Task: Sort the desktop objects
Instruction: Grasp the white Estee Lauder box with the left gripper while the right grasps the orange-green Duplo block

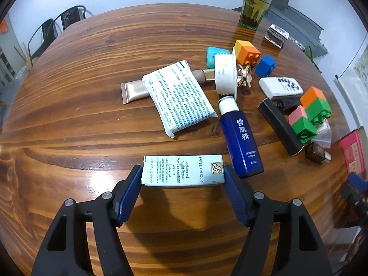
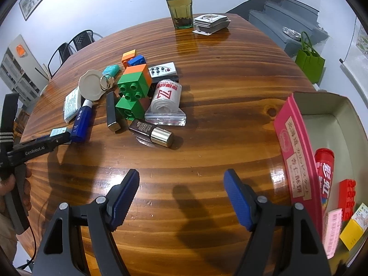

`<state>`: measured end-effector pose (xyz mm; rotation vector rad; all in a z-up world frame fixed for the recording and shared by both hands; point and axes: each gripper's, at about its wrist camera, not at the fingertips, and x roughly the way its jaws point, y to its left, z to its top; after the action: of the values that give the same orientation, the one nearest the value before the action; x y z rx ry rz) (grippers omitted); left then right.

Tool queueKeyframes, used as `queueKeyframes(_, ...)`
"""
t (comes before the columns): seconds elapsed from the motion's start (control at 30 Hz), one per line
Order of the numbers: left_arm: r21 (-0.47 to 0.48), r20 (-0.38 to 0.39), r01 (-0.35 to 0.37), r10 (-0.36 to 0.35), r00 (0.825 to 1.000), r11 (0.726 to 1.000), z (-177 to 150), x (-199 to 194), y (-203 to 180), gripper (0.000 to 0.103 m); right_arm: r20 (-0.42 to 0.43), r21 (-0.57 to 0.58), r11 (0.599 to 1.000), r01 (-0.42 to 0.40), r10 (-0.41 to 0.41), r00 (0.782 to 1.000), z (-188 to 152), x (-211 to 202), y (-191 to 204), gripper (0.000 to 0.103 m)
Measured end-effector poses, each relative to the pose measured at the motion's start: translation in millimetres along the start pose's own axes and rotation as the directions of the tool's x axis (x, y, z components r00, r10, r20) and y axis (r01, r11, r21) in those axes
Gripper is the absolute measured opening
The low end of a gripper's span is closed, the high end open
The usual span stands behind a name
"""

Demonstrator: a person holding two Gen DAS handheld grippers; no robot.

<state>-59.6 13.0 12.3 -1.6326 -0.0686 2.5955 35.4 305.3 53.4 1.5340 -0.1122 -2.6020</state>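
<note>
A pale blue Estee Lauder carton lies crosswise on the wooden table, right between the fingers of my left gripper. The blue pads stand close at its two ends, without clearly pressing on it, so the gripper is open. A dark blue bottle lies just right of the carton. My right gripper is open over bare wood with nothing between its fingers. To its right stands an open pink box holding a red can, a red brick and small packets.
A cluster sits mid-table: white wipes pack, beige tube, white lid, remote, stacked green and orange bricks, brown bottle with gold cap, bagged roll. A glass of tea and playing cards stand far back.
</note>
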Motion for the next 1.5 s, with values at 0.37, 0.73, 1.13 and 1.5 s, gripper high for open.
queueKeyframes(0.37,-0.018,0.028,-0.006,0.006,1.000,1.000,-4,-15,4,0.068,0.103,-0.013,0.999,-0.039,0.040,0.994,52,2,15,0.079)
queueKeyframes(0.73,-0.016,0.033,0.019,-0.019,0.999,1.000,-10,-30,-5,0.068,0.098,-0.071,0.995,-0.071,0.077,0.992,96,37,47,0.063)
queueKeyframes(1.13,0.001,0.033,0.028,-0.028,0.999,1.000,-15,-41,-18,0.068,0.074,-0.085,0.991,-0.103,0.109,0.991,90,35,46,0.035)
queueKeyframes(1.5,0.075,0.044,0.060,-0.063,0.997,0.995,-20,-60,-63,0.068,0.109,-0.026,0.994,-0.104,0.106,0.988,54,-18,3,0.035)
